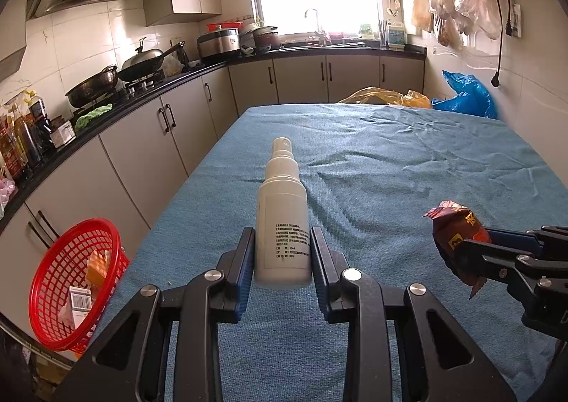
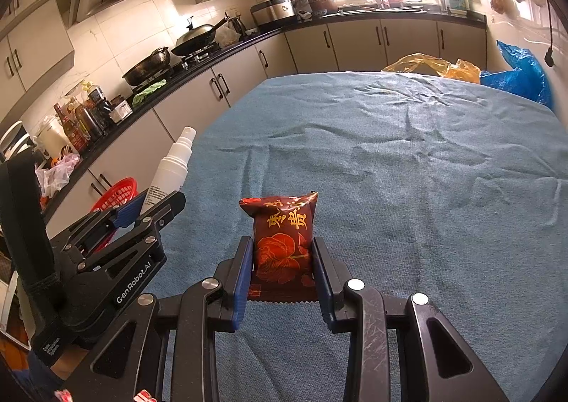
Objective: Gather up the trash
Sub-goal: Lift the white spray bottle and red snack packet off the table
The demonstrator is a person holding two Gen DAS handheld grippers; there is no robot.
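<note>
My left gripper (image 1: 283,242) is shut on a white spray bottle (image 1: 282,224), held above the blue tablecloth with its nozzle pointing away. The bottle also shows in the right wrist view (image 2: 169,168), held by the left gripper (image 2: 156,205) at the left. My right gripper (image 2: 283,253) is shut on a dark red snack packet (image 2: 284,235) with gold lettering, held above the cloth. The packet also shows in the left wrist view (image 1: 458,235), in the right gripper (image 1: 475,242) at the right edge. A red mesh basket (image 1: 46,281) holding some packaging stands left of the table.
The table is covered by a wrinkled blue cloth (image 1: 390,160). A yellow plastic bag (image 1: 383,97) and a blue plastic bag (image 1: 465,97) lie beyond its far edge. A kitchen counter (image 1: 149,89) with pans and bottles runs along the left, close to the table.
</note>
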